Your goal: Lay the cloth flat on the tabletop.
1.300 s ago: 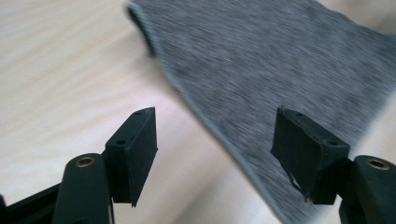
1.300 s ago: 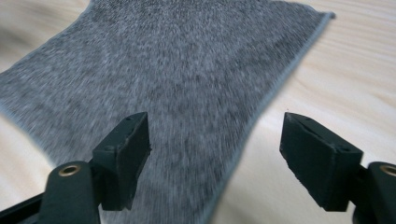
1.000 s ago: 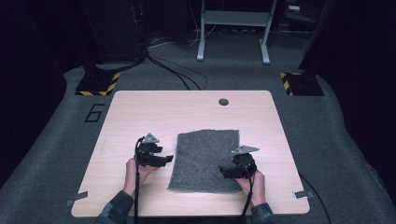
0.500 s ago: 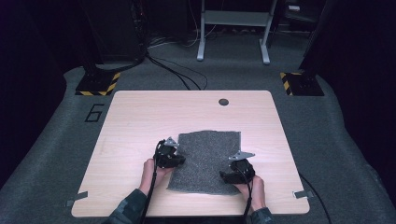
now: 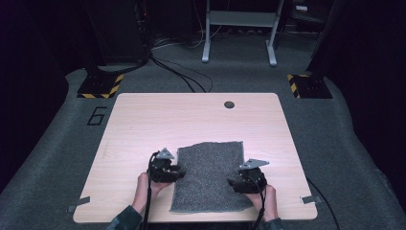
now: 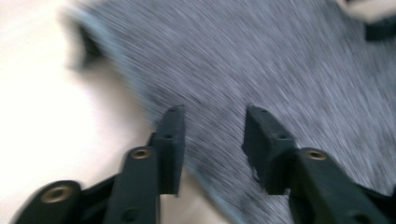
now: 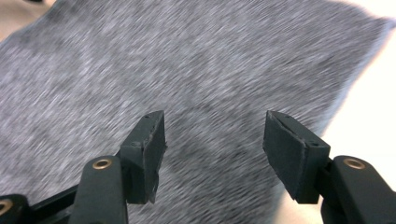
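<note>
Left gripper (image 5: 181, 173) sits at the left edge of the grey cloth (image 5: 210, 175), near side of the table (image 5: 143, 120), held by the person's left hand (image 5: 142, 188). Its jaws point right, toward the cloth. In the left gripper view the two black jaws stand apart w/ a clear gap; they have just been opening again after a squeeze. Left gripper (image 6: 212, 135) straddles the cloth's edge there: one jaw over the bare wood, the other over the grey cloth (image 6: 289, 65). Picture is blurred, so whether a tip touches the fabric can't be told; nothing is pinched between the pads.

Right gripper (image 5: 231, 182) is at the cloth's right-near part, in the person's right hand (image 5: 268, 201), jaws pointing left onto the fabric. In the right gripper view its jaws are spread wide, having just been closing a bit, w/ the grey cloth (image 7: 187, 70) lying under and beyond them, not gripped. Right gripper (image 7: 212, 135) is released; the cloth's edge and pale tabletop show at the right of that view.

Cloth lies flat on the table's near half, roughly centred btw the two grippers, near edge close to the table's near rim, far edge about mid-table. It looks like a rough rectangle, slightly skewed.

Small dark round hole (image 5: 229, 104) sits at the table's far side, well apart from the cloth. Cables trail from each gripper toward the near edge.
</note>
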Available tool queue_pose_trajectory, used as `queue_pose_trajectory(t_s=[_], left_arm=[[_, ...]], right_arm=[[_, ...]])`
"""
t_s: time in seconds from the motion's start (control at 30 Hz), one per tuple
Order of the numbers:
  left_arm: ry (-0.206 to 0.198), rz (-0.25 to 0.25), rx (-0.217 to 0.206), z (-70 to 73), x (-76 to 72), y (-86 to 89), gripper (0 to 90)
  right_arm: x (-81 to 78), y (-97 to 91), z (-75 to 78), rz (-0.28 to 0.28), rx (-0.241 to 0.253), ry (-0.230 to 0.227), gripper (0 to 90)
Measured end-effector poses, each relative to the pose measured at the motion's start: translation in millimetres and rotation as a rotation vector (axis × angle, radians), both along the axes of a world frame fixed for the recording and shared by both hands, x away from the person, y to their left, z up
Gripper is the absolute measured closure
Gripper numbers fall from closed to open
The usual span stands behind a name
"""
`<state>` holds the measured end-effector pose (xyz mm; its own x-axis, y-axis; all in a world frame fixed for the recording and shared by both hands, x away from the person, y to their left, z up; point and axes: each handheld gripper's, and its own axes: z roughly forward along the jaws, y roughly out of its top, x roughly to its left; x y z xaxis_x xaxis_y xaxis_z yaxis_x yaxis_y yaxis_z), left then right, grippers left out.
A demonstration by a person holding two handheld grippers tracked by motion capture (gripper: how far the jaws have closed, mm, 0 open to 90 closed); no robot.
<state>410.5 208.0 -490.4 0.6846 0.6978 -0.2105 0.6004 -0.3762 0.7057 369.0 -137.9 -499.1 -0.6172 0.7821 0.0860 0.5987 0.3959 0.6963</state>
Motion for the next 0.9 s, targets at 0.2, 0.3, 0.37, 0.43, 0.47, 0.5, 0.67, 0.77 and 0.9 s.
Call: queue_pose_trajectory(t_s=[0.2, 0.3, 0.37, 0.43, 0.47, 0.5, 0.67, 0.77, 0.9], left_arm=[[0.022, 0.1, 0.057, -5.4, 39.8, 18.7, 57.4], [0.018, 0.086, 0.114, -13.4, 52.0, 13.6, 55.6], [0.013, 0.085, 0.144, -17.3, 58.0, 7.7, 54.5], [0.005, 0.087, 0.14, -19.0, 64.3, 5.5, 55.2], [0.001, 0.093, 0.139, -19.3, 67.5, 4.6, 55.5], [-0.012, 0.101, 0.139, -19.9, 70.5, 3.3, 55.7], [-0.052, 0.178, 0.085, -19.9, 85.7, 0.7, 56.0], [-0.076, 0.252, 0.05, -11.7, 92.5, 7.8, 55.2], [-0.095, 0.296, 0.015, -2.2, 87.2, 19.2, 49.4]], right_arm=[[16.4, 7.9, -6.2, -0.02, -0.044, 0.003, 38.4], [18.2, 12.7, -10.4, -0.014, -0.05, 0.0, 38.6], [17.9, 15.0, -12.0, -0.02, -0.048, 0.011, 38.6], [18.1, 14.8, -13.7, -0.017, -0.052, 0.007, 38.7], [17.6, 14.4, -14.3, -0.021, -0.049, 0.009, 38.9], [17.5, 13.5, -15.1, -0.018, -0.048, 0.008, 39.1], [16.9, 12.3, -15.6, -0.02, -0.05, 0.0, 39.3], [15.0, 14.3, -15.6, -0.04, -0.054, 0.005, 39.3], [15.1, 12.3, -14.6, -0.033, -0.055, -0.003, 38.2]])
